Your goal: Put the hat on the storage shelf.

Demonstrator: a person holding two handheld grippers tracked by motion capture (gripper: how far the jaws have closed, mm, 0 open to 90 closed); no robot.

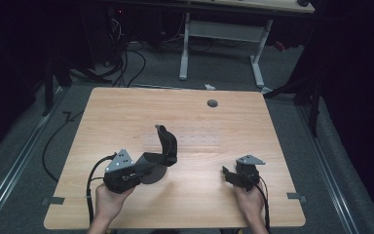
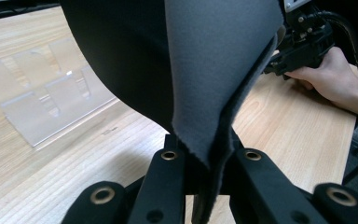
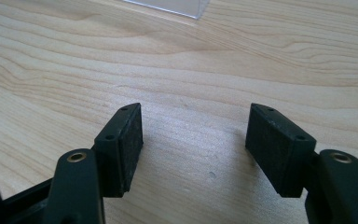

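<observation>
Left fingers (image 2: 177,161) — hidden behind fabric (image 2: 214,70)

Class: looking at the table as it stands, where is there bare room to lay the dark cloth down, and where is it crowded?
Bare wood: the right half of the table beyond the right gripper, and the far-left corner. Crowded: the middle, where the dark cloth in the left gripper hangs beside the clear plastic stand.

Wooden table (image 1: 126,109); clear plastic stand (image 2: 51,109) on it; white desk frame (image 1: 224,34) behind.
</observation>
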